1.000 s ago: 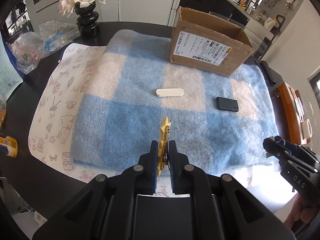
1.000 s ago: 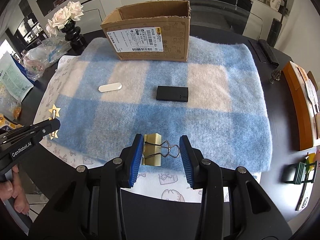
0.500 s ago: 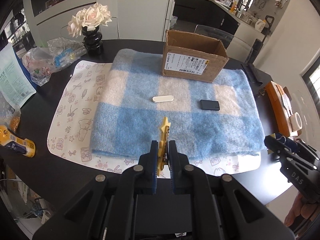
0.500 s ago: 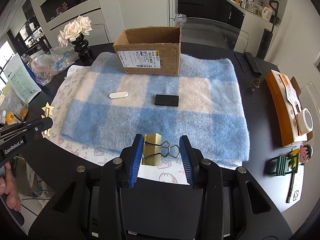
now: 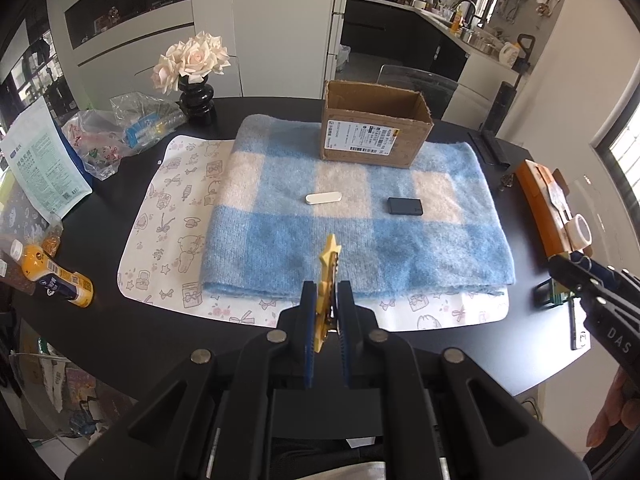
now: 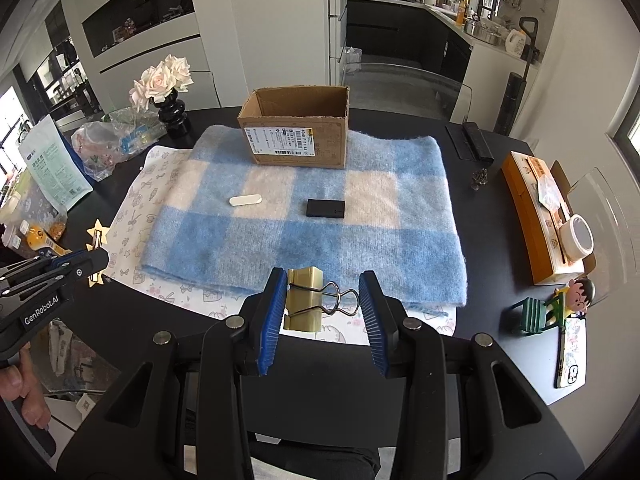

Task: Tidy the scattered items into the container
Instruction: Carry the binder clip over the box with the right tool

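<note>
- Behind the round black table (image 5: 168,344) I see a bright room with white cabinet walls and, at the far right, a dark kitchen counter with a tap and bottles.
- On the table lies a white mat with small cartoon prints (image 5: 168,216), and on top of it a folded blanket in blue and white checks (image 6: 320,216).
- At the far edge of the blanket stands the open cardboard box (image 6: 298,136), with a shipping label on its front wall.
- Two items lie on the blanket, well apart from each other: a white oblong piece (image 6: 245,200) and a flat black rectangular case (image 6: 326,208).
- My left gripper (image 5: 327,312) is clenched on a yellow star-shaped clip (image 5: 328,276), held up above the near edge of the blanket.
- My right gripper (image 6: 322,300) grasps a gold binder clip (image 6: 304,298); the left pad presses the body and the wire handles reach to the right pad.
- At the left side of the table there are a black vase with pale roses (image 6: 164,88), plastic bags (image 5: 116,132) and an orange bottle lying down (image 5: 52,276).
- At the right side I see an orange box (image 6: 536,208) with a tape roll (image 6: 576,236) on it.
</note>
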Motion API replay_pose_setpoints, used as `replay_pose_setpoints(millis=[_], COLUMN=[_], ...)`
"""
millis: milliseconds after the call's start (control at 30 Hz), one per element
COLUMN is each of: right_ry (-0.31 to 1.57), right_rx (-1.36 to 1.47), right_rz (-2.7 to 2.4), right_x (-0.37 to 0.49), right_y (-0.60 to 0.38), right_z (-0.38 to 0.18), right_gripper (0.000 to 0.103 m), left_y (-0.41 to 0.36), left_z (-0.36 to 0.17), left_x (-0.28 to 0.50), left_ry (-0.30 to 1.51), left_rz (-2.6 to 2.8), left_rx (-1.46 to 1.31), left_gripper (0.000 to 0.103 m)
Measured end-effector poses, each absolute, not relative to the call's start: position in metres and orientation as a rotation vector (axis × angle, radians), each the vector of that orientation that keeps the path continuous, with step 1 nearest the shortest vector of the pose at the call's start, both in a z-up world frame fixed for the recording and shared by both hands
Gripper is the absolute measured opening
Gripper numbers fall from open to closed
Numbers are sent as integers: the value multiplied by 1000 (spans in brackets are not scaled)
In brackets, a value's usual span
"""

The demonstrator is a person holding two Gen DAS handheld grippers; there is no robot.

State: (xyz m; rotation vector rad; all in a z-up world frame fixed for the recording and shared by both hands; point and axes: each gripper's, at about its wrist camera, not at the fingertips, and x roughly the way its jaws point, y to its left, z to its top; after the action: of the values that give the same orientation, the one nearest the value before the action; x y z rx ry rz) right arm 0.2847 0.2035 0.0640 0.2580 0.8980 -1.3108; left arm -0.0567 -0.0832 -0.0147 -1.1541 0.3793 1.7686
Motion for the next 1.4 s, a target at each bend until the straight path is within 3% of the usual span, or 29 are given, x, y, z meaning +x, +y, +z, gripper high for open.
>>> replay_pose_setpoints(millis=[1400], right_ry=[872], right_rx=[209], right_rz=[-1331], right_x=[288], right_y=[211], right_z=[89], right_gripper=[38], left_y=[-89], left_z=[8], left_x=[-58], left_ry=[368], left_rz=[1782], left_rx=[-1101], left_gripper=[10])
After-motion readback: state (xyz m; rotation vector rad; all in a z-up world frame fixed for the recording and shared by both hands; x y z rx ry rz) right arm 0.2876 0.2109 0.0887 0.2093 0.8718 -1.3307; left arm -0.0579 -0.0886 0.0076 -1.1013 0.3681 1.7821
